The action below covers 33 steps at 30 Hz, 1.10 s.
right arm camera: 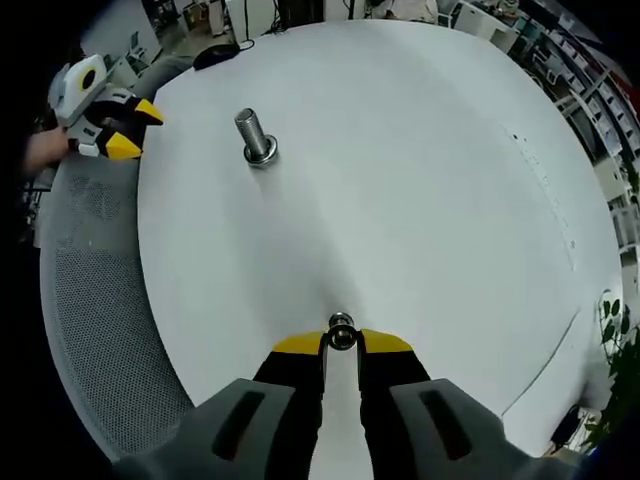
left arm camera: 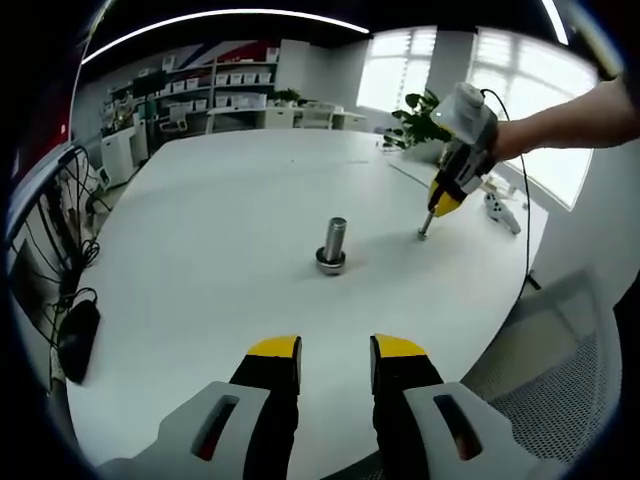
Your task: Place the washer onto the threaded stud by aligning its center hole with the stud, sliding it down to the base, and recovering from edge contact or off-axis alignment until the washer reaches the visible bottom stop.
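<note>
Pinched between the nearly closed jaws of the right hand-held gripper (right arm camera: 341,343), the washer (right arm camera: 341,331) is well apart from the upright threaded stud (right arm camera: 256,137) near the counter (right arm camera: 420,180) edge, while the left hand-held gripper (left arm camera: 335,350) waits open and empty.

The small metal piece (right arm camera: 341,332) pinched at the tips of the right tongs (right arm camera: 341,343) is too tiny to tell a centre hole. In the left gripper view, beyond the left tongs (left arm camera: 335,352), it hides behind those tips.
</note>
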Tool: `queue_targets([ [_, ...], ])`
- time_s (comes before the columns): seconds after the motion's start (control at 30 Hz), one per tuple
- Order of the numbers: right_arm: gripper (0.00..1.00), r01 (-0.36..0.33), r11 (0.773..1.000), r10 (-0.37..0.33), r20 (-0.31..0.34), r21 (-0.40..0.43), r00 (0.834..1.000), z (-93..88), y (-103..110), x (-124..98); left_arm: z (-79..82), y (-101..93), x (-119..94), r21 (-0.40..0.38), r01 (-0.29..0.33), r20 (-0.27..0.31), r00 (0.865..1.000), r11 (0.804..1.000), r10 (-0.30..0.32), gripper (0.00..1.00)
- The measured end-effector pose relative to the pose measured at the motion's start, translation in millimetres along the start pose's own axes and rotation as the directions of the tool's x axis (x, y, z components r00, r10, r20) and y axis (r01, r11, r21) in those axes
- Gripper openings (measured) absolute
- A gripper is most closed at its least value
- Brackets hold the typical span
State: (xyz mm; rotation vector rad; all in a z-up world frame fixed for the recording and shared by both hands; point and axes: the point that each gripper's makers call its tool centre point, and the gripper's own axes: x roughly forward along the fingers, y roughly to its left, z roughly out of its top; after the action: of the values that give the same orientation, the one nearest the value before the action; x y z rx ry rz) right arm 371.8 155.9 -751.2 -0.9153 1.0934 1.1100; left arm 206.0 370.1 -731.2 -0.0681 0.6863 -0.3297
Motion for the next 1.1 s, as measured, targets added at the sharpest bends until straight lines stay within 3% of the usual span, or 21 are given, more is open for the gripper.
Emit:
queue_targets([
  [1.1,0.15,-0.034,0.998,0.036,-0.044,0.056,0.998,-15.6,3,35,-2.5,-0.4,2,-0.019,0.012,-0.013,1.0,1.0,-0.012,0.26],
])
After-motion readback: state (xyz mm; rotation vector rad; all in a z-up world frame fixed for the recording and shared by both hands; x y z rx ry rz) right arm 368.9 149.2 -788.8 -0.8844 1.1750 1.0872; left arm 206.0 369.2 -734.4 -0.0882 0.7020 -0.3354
